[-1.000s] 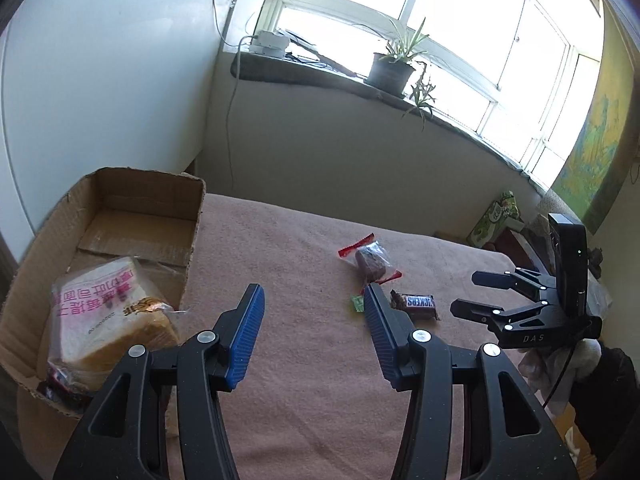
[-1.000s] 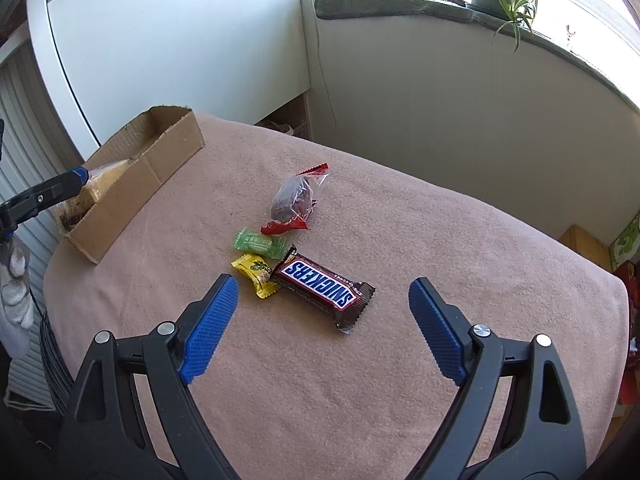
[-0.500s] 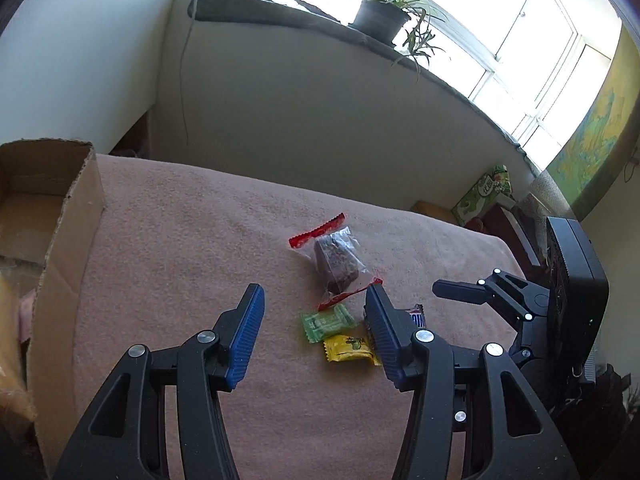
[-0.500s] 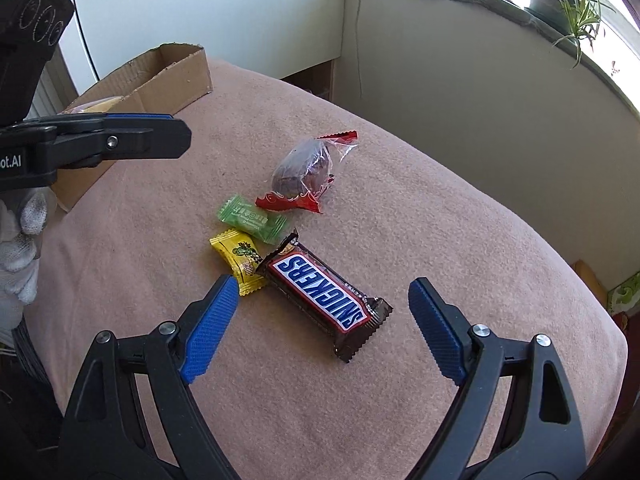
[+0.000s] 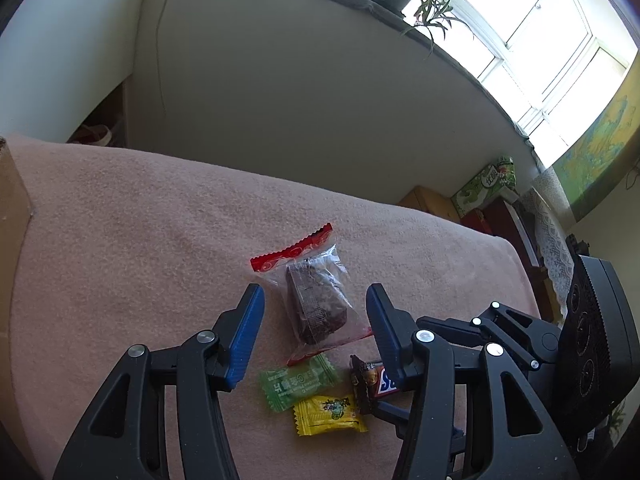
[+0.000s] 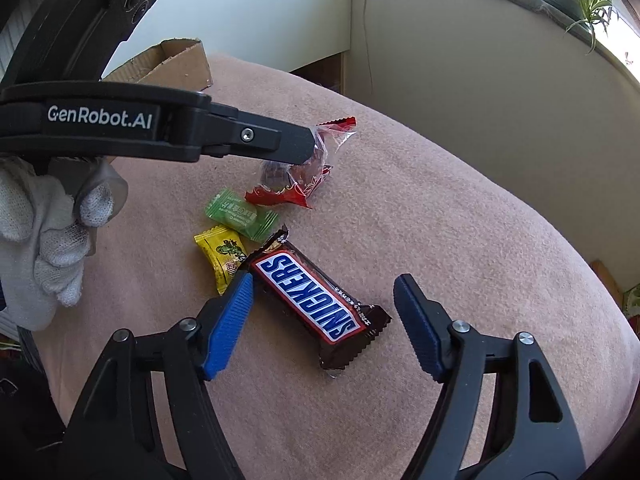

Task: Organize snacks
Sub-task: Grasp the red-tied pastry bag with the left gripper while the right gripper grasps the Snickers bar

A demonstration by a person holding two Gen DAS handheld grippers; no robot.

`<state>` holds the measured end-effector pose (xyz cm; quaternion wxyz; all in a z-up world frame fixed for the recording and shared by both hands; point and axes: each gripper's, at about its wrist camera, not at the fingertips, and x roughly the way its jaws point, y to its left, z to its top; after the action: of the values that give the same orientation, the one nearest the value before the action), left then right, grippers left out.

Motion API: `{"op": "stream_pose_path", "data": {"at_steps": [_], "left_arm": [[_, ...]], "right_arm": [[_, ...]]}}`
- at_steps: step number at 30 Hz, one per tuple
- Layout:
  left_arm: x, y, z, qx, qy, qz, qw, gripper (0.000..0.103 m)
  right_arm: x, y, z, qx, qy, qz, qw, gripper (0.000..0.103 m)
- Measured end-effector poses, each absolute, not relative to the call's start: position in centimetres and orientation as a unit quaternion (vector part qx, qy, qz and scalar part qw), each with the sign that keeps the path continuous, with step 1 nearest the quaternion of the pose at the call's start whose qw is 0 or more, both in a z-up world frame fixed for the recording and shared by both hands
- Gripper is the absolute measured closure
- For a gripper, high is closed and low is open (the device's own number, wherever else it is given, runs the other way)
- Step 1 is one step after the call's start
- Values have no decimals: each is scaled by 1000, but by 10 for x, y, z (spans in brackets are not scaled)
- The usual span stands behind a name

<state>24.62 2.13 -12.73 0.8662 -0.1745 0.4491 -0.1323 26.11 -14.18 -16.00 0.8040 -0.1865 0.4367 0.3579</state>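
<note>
My right claw (image 6: 322, 324) closing around Snickers (image 6: 316, 294), not gripping yet; left claw (image 5: 314, 330) open, straddling brownie bag (image 5: 316, 304) at 12 o'clock, lining up for box (image 6: 168, 66).

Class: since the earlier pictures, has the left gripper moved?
Yes. The left gripper has left the cardboard box and now straddles the clear snack packet.
</note>
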Motion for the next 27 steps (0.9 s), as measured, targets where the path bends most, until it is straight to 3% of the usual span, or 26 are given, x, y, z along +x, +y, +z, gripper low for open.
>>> {"op": "stream_pose_path", "data": {"at_steps": [3,12,14,16,27], "left_arm": [[251,17,-135,-179,457,-135,861,51],[257,1,-139,-153,456,-132,867,51],[257,-3,-140,-146,456,-135,868,62],[254,-7,-141,-133,454,-137,870,63],[227,14,-134,-133,437,-131,880,67]], "right_arm": [[264,-137,-163,-186,439,359,802,30],[262,-140,-164,-169,448,351,805,60],[259,-145,-163,-167,450,344,807,68],[256,-151,-163,-163,453,336,809,72],[230,-173,-157,-135,453,312,824,73]]}}
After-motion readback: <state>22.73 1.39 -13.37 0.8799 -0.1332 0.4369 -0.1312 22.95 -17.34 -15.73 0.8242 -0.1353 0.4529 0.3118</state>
